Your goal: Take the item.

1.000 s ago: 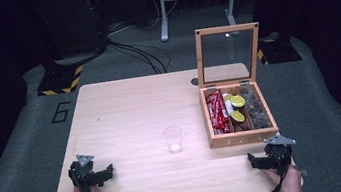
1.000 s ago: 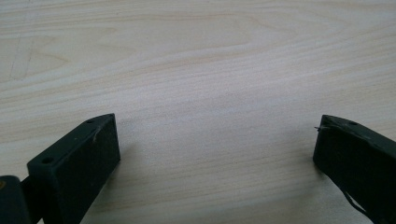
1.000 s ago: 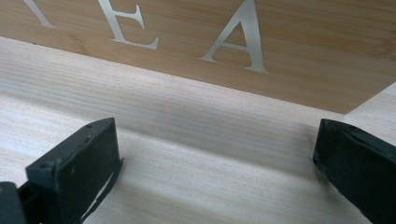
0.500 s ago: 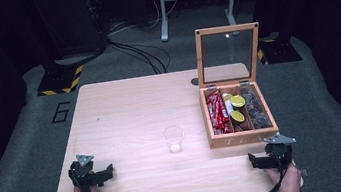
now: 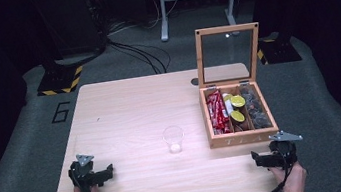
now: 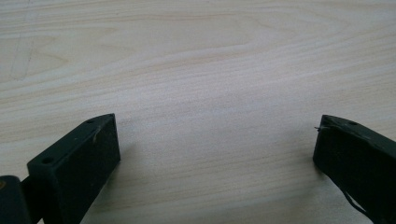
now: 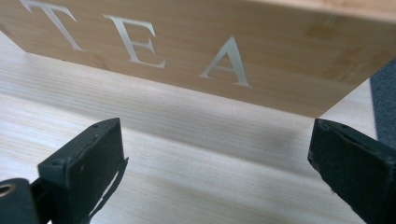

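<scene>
Both grippers, left and right, are held wide open (nothing gripped), parked low near the tea box, seemingly ready for reaching.

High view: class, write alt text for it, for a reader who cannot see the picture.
A wooden table holds an open tea box at the right and a clear plastic cup near the middle. At the near edge, the left gripper and right gripper rest, empty, in a person's hands.
</scene>
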Available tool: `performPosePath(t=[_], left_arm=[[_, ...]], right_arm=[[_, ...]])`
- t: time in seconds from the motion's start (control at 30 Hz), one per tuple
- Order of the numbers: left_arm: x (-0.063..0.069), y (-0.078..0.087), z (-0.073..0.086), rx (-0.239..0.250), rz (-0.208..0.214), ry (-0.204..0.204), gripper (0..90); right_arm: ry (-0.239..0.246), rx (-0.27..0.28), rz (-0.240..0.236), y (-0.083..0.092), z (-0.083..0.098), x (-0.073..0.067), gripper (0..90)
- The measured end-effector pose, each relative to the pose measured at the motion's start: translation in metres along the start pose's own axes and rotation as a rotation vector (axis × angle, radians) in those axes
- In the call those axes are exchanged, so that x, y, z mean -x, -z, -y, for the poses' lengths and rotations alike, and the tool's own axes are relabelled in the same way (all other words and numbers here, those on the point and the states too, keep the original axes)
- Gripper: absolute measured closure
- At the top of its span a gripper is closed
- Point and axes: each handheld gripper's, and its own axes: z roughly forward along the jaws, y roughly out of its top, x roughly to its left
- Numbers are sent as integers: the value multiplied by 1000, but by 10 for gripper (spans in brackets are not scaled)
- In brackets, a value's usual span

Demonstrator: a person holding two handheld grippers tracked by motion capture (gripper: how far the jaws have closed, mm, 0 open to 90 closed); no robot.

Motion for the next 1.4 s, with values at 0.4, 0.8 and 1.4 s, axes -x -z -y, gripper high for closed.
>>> performPosePath(t=[0.4, 0.8, 1.4], left_arm=[[0, 0, 0, 0, 0, 0, 3], [0, 0, 0, 0, 0, 0, 3], [0, 0, 0, -1, 0, -1, 3]], right_arm=[[25, 23, -10, 18, -15, -3, 28], [45, 56, -6, 32, -34, -2, 48], [61, 81, -16, 39, -69, 7, 61]])
